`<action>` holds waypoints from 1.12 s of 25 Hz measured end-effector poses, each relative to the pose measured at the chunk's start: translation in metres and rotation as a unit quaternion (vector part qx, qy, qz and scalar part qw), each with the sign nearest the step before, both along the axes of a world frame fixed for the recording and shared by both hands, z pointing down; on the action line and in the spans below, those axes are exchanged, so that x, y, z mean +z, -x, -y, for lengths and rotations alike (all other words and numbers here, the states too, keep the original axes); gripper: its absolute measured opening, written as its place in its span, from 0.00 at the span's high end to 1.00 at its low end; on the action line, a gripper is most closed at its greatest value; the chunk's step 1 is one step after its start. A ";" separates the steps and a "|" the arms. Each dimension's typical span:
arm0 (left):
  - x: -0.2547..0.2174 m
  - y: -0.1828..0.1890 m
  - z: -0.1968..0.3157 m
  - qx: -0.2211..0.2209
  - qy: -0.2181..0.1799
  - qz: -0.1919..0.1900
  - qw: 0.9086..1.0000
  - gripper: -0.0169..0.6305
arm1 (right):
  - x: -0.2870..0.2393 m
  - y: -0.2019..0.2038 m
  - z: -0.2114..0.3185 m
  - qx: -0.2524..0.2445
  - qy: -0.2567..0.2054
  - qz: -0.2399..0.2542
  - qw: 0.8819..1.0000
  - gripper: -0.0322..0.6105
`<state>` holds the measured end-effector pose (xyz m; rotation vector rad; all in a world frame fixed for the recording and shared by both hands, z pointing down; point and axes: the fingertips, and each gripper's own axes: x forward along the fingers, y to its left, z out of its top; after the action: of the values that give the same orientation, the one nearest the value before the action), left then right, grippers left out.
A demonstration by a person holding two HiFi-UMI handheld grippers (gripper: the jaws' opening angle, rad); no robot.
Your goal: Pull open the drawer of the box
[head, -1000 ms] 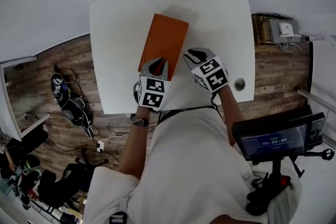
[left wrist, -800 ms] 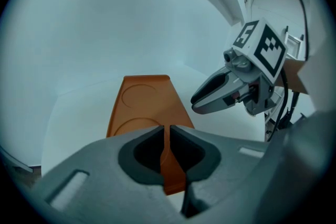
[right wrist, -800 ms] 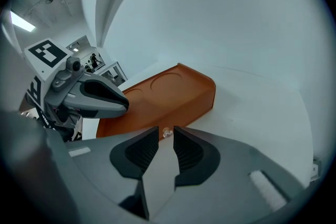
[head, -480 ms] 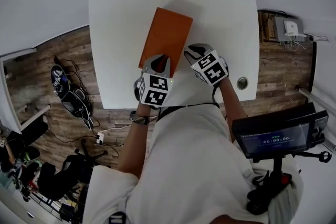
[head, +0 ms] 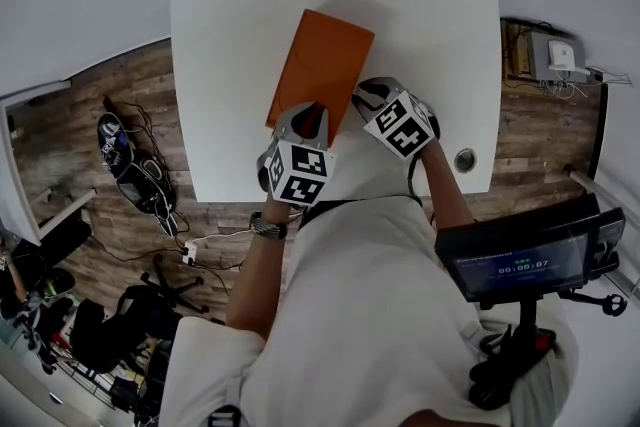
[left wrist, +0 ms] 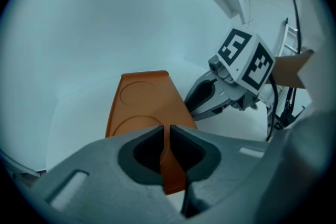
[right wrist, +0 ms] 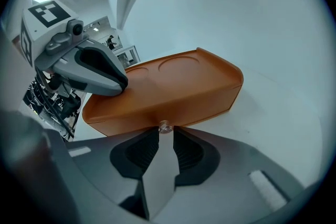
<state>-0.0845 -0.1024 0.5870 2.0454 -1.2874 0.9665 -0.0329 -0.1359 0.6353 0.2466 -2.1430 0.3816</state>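
Box [head: 322, 65] in plain orange lies flat on the white tabletop [head: 230, 35], its long axis running away from the person. The left claw [head: 305, 115] sits at the box's near end, closed on a thin orange edge that shows pinched between its jaws in the left gripper view, most likely to pin the body in place so that it cannot slide when the drawer is pulled. The right claw [head: 365, 95] stands at the box's right long side, and the right gripper view shows its jaws drawn in on a small clear knob [right wrist: 165, 127] held at their very tips. That knob looks like the drawer's handle, so the pull should run straight away from this side. No seam of a drawer front can be made out, and the drawer appears not yet out. The box top carries two pressed circles but no brand or lettering. Well to the right of the box, beyond the tabletop, a screen [head: 515, 265] shows a timer that seems to read 00:00:07.
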 end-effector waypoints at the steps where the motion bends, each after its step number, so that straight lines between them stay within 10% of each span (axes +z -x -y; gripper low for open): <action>1: 0.005 0.002 0.003 0.000 0.001 0.000 1.000 0.92 | 0.006 0.003 0.002 -0.005 0.001 0.000 1.000 0.81; 28: 0.010 0.003 0.006 -0.001 0.006 -0.001 1.000 0.92 | 0.013 0.005 0.005 0.008 0.002 0.018 1.000 0.84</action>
<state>-0.0878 -0.1083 0.5970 2.0343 -1.2792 0.9690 -0.0381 -0.1406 0.6487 0.2562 -2.1762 0.4029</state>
